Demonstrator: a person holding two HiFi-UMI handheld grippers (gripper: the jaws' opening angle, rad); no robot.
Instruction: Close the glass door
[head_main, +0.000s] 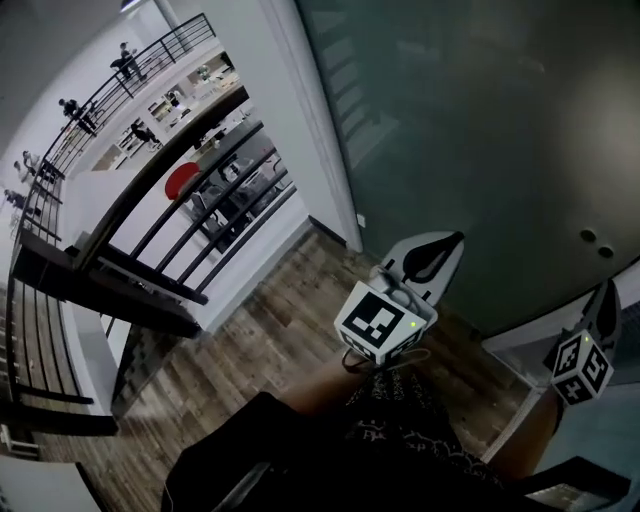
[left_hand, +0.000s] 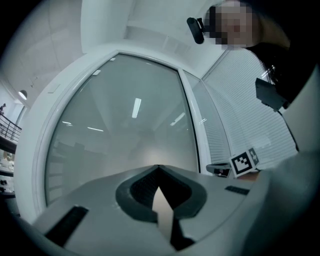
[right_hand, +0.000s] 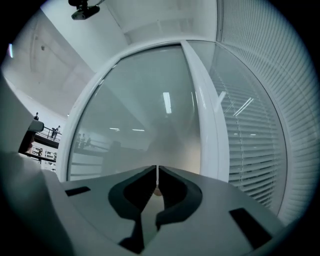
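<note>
Before the glass door (head_main: 480, 130), the left gripper (head_main: 432, 252) and the right gripper (right_hand: 157, 169) have their jaws pressed together, holding nothing. Neither seems to touch the glass.

No legible text, labels, brands or numbers anywhere.

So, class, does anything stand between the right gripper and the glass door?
Nothing visible does. In the right gripper view, the right gripper faces the frosted glass door directly, with only open air between them.
</note>
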